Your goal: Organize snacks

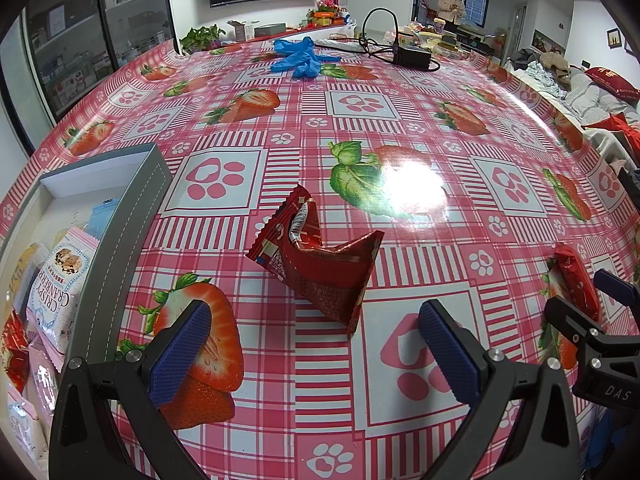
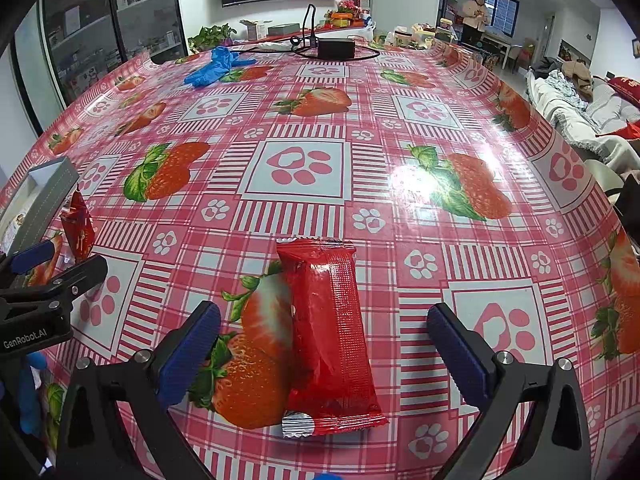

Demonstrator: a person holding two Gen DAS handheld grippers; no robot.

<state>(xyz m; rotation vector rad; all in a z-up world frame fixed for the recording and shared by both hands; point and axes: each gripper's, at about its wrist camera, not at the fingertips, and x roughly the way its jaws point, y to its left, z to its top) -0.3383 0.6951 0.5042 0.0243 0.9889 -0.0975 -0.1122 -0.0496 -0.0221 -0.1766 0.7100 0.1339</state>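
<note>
1. At the far left we had the grey box (image 1: 132,232) on the surface (image 1: 400,128), already holding several snack packs, among them a cranberry pack (image 1: 60,280).
2. Just right of the box, our left hand-held gripper (image 1: 316,348) stood wide open and empty, with the crumpled red wrapper (image 1: 320,268) lying ahead of its fingers and touching neither.
3. We judged that this wrapper, bent and standing on edge, could fold or skid away if we closed on it off-centre.
4. Further right, our right hand-held gripper (image 2: 324,352) was also spread wide, holding nothing, with the flat red snack bar (image 2: 328,336) lying lengthwise between its fingers.
5. Here we judged that the slick foil lying flat on the glossy surface could slip out if the pads (image 2: 188,356) closed above it.
</note>
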